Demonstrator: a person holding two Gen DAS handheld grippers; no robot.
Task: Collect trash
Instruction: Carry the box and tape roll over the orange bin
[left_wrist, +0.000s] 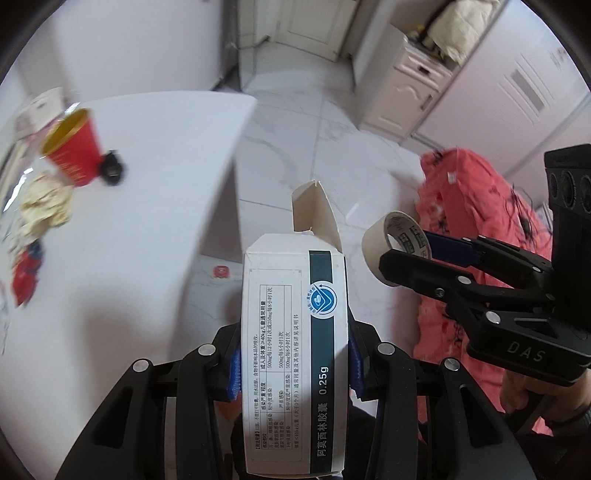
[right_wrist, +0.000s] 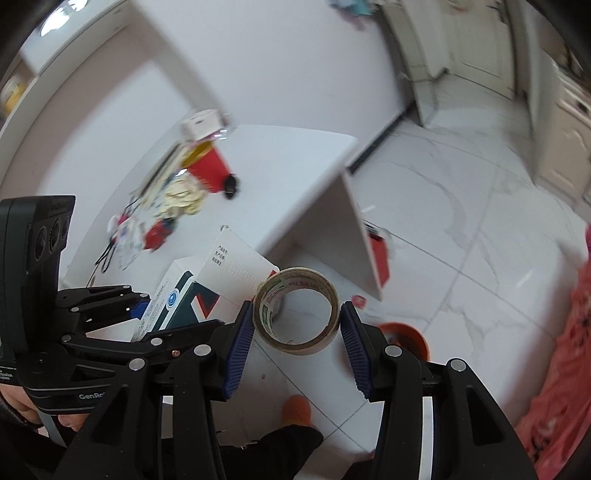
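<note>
My left gripper is shut on a white medicine box with a dark green stripe and an open top flap, held in the air beside the white table. My right gripper is shut on a roll of tape, held above the floor. The tape roll and right gripper also show in the left wrist view at right. The medicine box and left gripper show in the right wrist view at left. An orange-red bin stands on the floor below the tape.
A white table holds a tipped red paper cup, a small black object, crumpled paper and other litter. A pink-red cloth lies at right. The floor has white marble tiles.
</note>
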